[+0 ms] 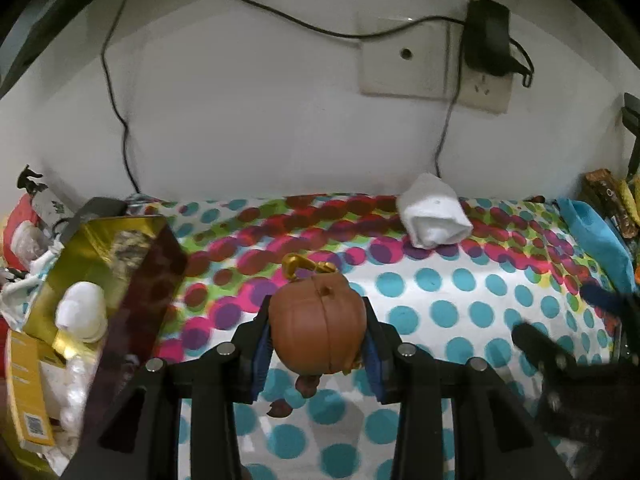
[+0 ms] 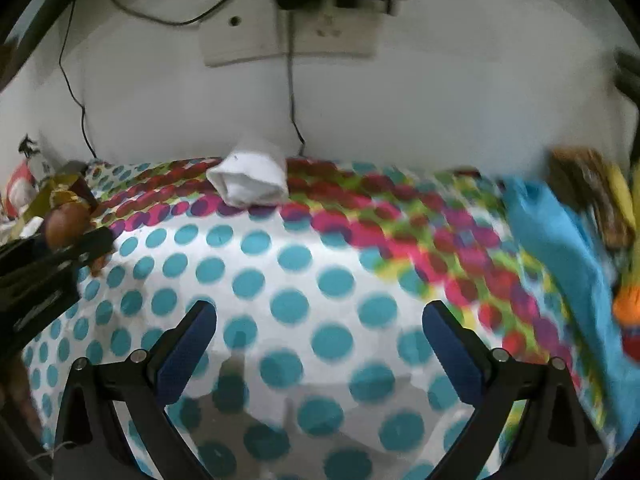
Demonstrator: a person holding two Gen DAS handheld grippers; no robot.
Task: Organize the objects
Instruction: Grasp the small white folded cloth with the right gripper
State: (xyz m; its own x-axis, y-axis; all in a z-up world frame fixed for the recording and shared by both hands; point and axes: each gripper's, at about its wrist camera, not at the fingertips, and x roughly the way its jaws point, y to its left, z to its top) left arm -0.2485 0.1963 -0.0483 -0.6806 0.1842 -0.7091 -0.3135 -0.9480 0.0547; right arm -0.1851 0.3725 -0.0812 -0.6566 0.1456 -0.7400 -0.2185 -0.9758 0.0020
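Observation:
My left gripper (image 1: 318,320) is shut on a brown round toy figure (image 1: 318,328) with a gold hook on top, held just above the dotted cloth (image 1: 460,312). The same toy (image 2: 66,222) shows at the far left of the right wrist view, in the left gripper's black fingers. My right gripper (image 2: 320,316) is open and empty over the cloth (image 2: 304,264). A rolled white sock (image 1: 434,212) lies at the back by the wall; it also shows in the right wrist view (image 2: 250,182).
An open gold box (image 1: 100,264) with a white item inside stands at the left among clutter. A blue cloth (image 2: 568,248) and snack packets (image 2: 592,192) lie at the right. A wall socket with a black adapter (image 1: 486,36) and cables hangs behind.

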